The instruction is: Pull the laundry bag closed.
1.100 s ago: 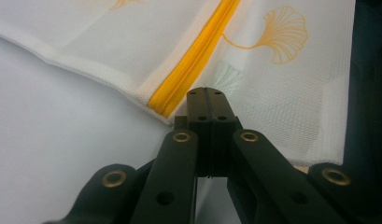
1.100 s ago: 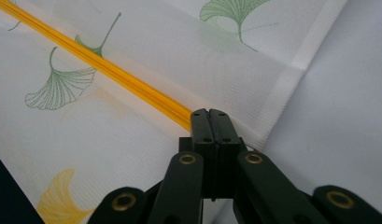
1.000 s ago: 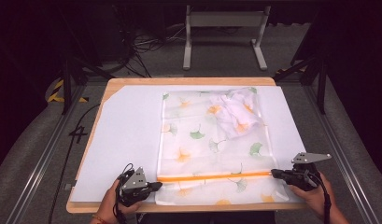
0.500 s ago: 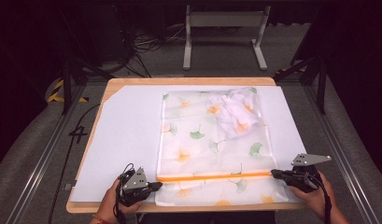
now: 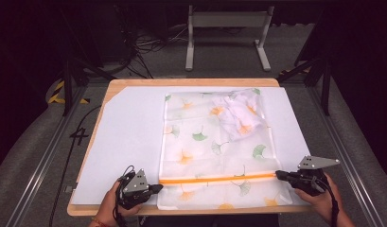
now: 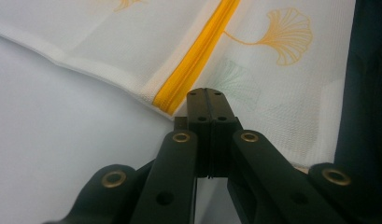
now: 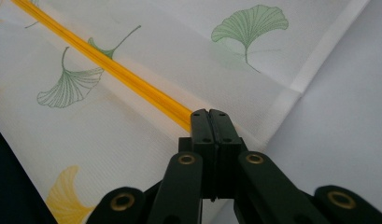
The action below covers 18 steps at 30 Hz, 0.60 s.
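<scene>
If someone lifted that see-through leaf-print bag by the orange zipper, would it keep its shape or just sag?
The mesh bag would probably sag: it lies flat and thin, and the crumpled cloth shows through it. It looks light. That cloth would likely slide down inside. The orange zipper may be a little stiffer.

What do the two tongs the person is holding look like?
Both are black. The left tongs carry a grey three-cornered plate on top and a looping black cable. The right tongs have the same grey plate, with a black cable trailing past the hand. Up close, the black linkage bars have brass-coloured rivets and small screw holes. A thin bracelet circles the left wrist.
</scene>
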Available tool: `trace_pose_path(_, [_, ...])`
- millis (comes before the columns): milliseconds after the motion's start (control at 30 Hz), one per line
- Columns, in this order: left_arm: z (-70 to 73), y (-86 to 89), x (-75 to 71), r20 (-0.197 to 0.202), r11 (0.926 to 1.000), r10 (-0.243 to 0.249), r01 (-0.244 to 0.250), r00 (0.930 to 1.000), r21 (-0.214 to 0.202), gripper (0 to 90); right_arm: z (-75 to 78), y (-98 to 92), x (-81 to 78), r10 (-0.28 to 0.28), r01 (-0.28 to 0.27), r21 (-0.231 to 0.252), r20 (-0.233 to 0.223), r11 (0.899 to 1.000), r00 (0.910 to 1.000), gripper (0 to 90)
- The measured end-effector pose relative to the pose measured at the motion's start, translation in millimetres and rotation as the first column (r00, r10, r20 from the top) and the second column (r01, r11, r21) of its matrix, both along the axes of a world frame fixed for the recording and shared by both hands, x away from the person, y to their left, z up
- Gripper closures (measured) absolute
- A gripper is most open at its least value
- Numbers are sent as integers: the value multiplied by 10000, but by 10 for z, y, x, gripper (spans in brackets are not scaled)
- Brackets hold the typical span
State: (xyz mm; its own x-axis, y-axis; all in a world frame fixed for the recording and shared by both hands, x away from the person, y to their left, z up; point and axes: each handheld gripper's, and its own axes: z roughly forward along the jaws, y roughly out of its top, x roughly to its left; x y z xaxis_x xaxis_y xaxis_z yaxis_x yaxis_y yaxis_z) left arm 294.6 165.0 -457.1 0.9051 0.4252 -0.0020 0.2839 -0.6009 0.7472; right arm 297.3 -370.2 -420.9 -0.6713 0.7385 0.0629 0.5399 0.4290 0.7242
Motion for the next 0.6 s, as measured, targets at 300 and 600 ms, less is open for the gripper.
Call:
trace_pose_path(300, [63,83,-7,445,9991,401,-394,9982,-167,867,75,-88,-39,-194,157,477,784,9987,9967,847])
trace_pose_path(600, [94,189,14,848,9952,974,-966,9916,-136,827,104,-146,-68,-693,677,153,1660,9976,9837,801])
